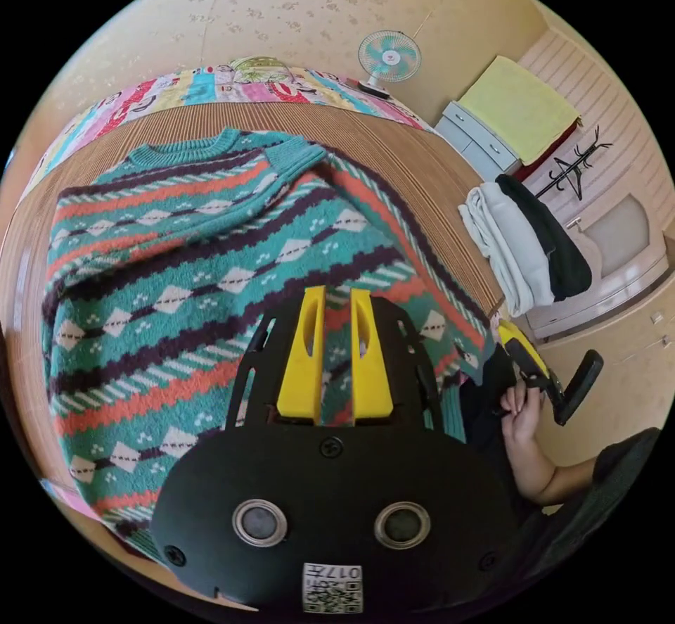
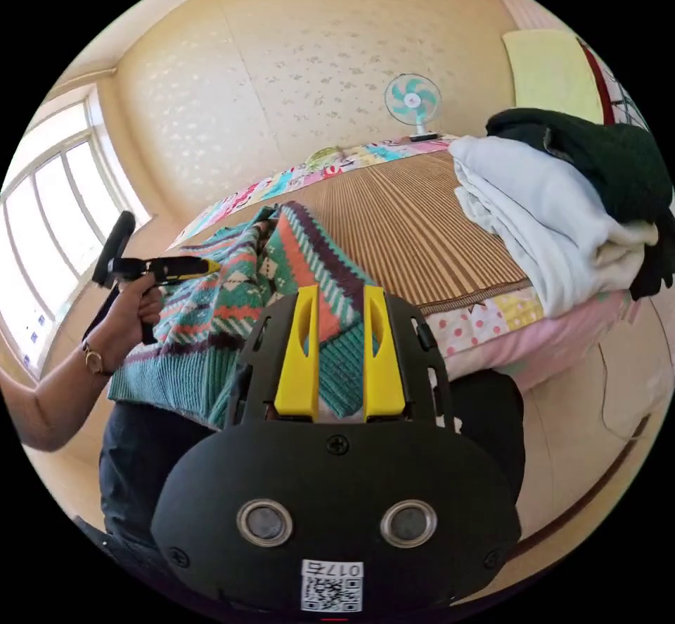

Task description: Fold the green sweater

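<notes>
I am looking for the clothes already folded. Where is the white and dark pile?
In the right gripper view, the pile sits on the bed's near corner, right of the sweater, with the fan behind.

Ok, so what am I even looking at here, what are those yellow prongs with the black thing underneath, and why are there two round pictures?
Those are two hand-held grabbing tools, one in each of a person's hands, and each carries a wide-angle camera. One round picture comes from the left gripper, the other from the right gripper. The yellow prongs are each tool's own two jaws.

On the bed's brown striped mat lies a green patterned knitted sweater with a sleeve folded over it. Beside it sits a pile of folded white and dark clothes, and a small fan stands behind. Each view also catches the other tool, held in the person's hand. I can't tell whether either tool is pinching the sweater.
</notes>
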